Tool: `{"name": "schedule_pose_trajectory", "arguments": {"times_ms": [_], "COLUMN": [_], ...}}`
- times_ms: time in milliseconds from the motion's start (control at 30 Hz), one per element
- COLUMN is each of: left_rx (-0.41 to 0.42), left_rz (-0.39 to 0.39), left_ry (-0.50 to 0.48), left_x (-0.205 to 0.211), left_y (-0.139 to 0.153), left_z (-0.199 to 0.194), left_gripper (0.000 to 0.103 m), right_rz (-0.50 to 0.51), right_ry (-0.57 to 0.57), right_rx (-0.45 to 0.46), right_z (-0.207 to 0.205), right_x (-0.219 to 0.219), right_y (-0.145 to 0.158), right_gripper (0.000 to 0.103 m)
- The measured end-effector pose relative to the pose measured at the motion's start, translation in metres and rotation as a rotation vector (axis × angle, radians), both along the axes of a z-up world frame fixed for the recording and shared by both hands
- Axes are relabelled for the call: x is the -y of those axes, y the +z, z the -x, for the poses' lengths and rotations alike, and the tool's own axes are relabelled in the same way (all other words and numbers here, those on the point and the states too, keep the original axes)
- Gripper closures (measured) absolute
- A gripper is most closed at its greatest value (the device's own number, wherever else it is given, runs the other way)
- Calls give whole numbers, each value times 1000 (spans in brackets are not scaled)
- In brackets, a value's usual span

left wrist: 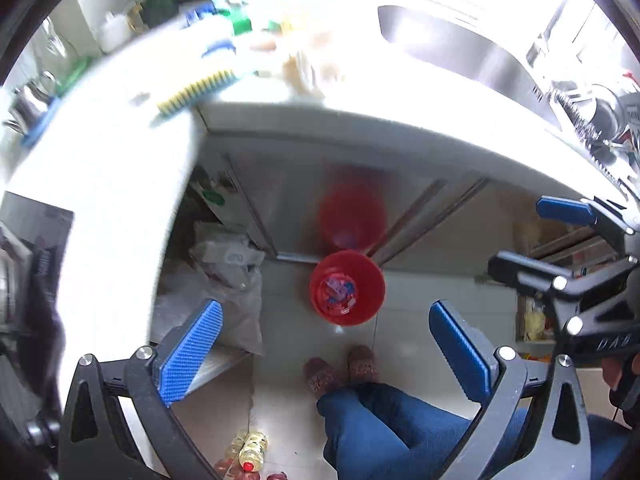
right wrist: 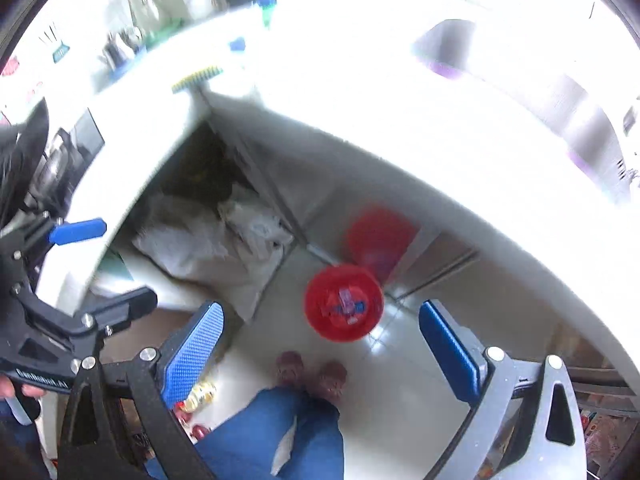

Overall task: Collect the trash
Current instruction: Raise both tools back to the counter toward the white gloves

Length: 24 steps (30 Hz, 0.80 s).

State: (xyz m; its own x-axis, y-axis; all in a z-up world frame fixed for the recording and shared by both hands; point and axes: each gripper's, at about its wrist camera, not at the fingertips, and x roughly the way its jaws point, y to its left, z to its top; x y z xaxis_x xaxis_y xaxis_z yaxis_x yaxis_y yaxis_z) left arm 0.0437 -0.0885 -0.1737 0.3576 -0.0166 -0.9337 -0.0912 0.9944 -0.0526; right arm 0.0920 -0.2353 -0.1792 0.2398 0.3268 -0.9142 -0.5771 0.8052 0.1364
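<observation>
A red bin (left wrist: 347, 292) (right wrist: 342, 302) stands on the floor against the cabinet, with colourful wrappers lying in it. Both grippers hang high above it, looking down. My left gripper (left wrist: 326, 352) is open and its blue pads hold nothing; the right wrist view shows it at the left edge (right wrist: 104, 268). My right gripper (right wrist: 320, 352) is also open and empty, and appears at the right of the left wrist view (left wrist: 536, 240). A crumpled pale wrapper or tissue (left wrist: 308, 68) lies on the white countertop (left wrist: 120, 160), blurred.
A yellow and blue brush (left wrist: 196, 92) lies near the counter's inner corner, and a steel sink (left wrist: 460, 48) is set in at the right. Plastic bags (left wrist: 228, 264) fill the space under the counter. A person's jeans and slippers (left wrist: 340, 368) and an oil bottle (left wrist: 252, 448) are below.
</observation>
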Motion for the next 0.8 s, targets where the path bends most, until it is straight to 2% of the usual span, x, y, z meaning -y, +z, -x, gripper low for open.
{"name": "schedule_pose_trajectory", "arguments": {"times_ms": [133,367,533,800], "left_rx": [37,100,117,138], "left_rz": [44,-2,-7,-29], "left_ry": [34,85,122,85], "left_x": [-8,-25,-47,-68], "left_y": [37,87,101,114], "left_z": [6,3,-10,-43], "left_gripper": [0,0,0,0], "right_rz": [-53,-107,-122,-127], "right_ry": [4,70,105,154], "right_rx": [38,123,154,184], "right_z": [-1,-11,-25,-55], "right_x": [2,-4,-18,-48], "right_y": [37,78,93,101], "right_gripper": [4,4,4,5]}}
